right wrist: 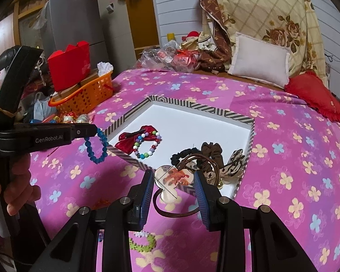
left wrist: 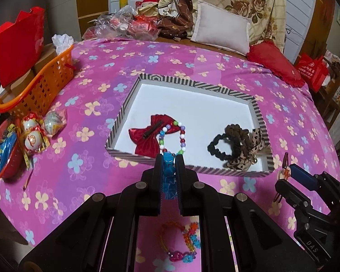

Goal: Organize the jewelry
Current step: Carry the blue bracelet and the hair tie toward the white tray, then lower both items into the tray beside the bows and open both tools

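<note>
Broadly, a pink flowered bedspread (left wrist: pixel 79 149) carries everything, and near its middle sits a shallow striped tray (left wrist: pixel 264 133) with a white floor.

Along the bedspread's left edge stand an orange basket (left wrist: pixel 43 86) and a red bowl (left wrist: pixel 2 149), clutter that plays no part in the task. Toward the tray's left side lie a red bow (left wrist: pixel 147 131) and a multicolour bead bracelet (left wrist: pixel 172 136) overlapping it. Toward the tray's right side lie a black scrunchie (left wrist: pixel 224 146), a brown scrunchie (left wrist: pixel 240 133) and a leopard bow (left wrist: pixel 244 158), bunched together against the right wall.

The left gripper (right wrist: pixel 95 131) is clamped on a blue bracelet (right wrist: pixel 97 147), which hangs as a loop below the tips, just outside the tray's near-left corner. The right gripper (right wrist: pixel 174 181) has its jaws set wider and pinches a hair tie with a flat charm (right wrist: pixel 172 179) between the pads; its brown elastic loops trail above and below. It hovers at the tray's near edge, toward the right corner.

Both items sit just short of the near wall, so the tray floor lies straight ahead of each pair of jaws. The left gripper looks nearer the free floor beside the bead bracelet, the right nearer the scrunchies. More beaded pieces (left wrist: pixel 181 242) lie on the bedspread at its near edge, not yet gathered.
</note>
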A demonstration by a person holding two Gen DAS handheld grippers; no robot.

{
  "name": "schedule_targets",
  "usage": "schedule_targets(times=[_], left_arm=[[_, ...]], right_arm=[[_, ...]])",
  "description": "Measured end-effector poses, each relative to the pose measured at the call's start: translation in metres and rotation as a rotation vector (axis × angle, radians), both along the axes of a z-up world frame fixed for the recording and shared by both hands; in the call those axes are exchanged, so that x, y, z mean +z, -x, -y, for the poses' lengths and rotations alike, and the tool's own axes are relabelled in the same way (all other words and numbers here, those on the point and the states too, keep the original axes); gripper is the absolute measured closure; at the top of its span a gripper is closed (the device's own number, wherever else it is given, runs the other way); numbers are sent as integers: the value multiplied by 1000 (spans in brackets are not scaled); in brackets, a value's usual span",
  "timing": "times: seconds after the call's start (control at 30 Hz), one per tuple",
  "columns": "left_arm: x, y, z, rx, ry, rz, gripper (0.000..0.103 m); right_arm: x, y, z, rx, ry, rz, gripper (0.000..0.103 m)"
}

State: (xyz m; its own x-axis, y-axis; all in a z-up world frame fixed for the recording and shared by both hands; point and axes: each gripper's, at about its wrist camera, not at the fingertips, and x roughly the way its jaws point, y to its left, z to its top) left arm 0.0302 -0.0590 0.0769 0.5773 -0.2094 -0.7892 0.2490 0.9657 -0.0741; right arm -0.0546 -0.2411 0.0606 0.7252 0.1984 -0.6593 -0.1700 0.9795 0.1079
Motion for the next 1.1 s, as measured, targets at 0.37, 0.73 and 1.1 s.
schedule_targets(times=[0.37, 0.73, 1.1], left_arm=[[10, -33, 6, -2, 27, -4, 94], [-17, -69, 43, -37, 59, -72, 94], [-75, -103, 27, 33, 21, -170, 94]], right_arm=[[-2, -25, 9, -12, -17, -10, 68], [-20, -80, 4, 3, -1, -54, 68], [-69, -141, -4, 20, 33, -142, 68]])
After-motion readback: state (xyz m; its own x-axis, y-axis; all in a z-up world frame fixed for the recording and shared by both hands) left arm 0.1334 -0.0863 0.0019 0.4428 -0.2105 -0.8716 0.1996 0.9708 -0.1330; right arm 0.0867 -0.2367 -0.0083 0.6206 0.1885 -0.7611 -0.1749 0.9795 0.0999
